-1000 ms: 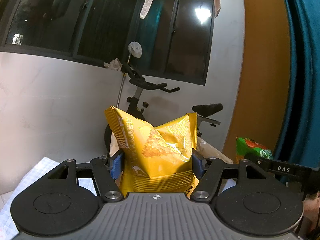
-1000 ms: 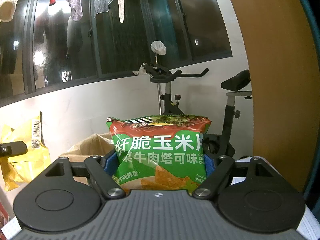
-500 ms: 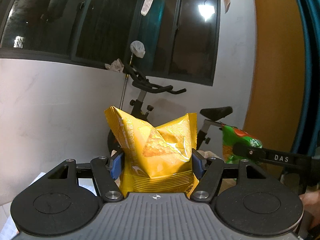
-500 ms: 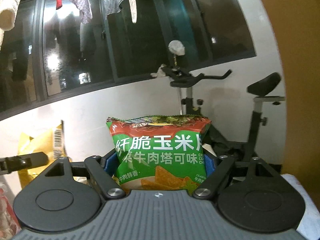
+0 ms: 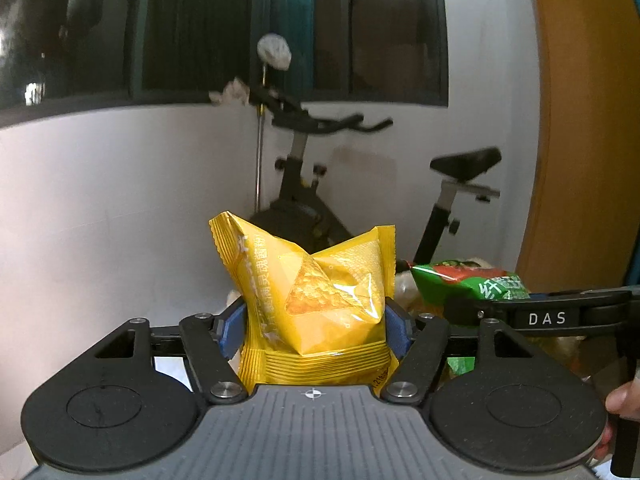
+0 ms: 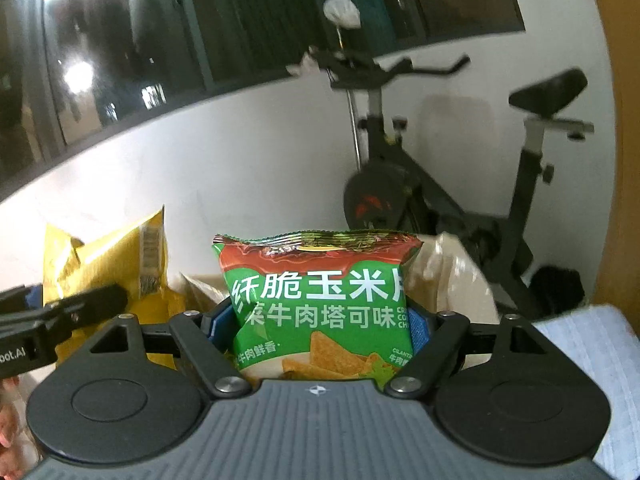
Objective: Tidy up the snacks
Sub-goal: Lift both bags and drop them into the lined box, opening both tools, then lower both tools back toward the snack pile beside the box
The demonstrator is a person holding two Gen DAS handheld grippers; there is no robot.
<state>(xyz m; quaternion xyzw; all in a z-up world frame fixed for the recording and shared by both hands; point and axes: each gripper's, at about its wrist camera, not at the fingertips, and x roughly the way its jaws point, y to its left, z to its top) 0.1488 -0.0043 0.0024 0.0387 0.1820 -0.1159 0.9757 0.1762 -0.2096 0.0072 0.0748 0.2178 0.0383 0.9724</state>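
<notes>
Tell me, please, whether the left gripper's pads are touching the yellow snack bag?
Touching. The left wrist view shows the left gripper's blue pads pressed against both sides of the yellow snack bag, pinching its waist.

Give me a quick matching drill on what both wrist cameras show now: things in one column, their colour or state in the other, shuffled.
Things:
1. left gripper
2. right gripper
3. exercise bike seat
4. cloth at the right edge of the right wrist view

States:
A. black, empty, nothing on it
B. pale blue-white, lying flat
C. shut on the green chip bag
D. shut on the yellow chip bag

Pairs: 1-D, 2-C, 3-A, 4-B
</notes>
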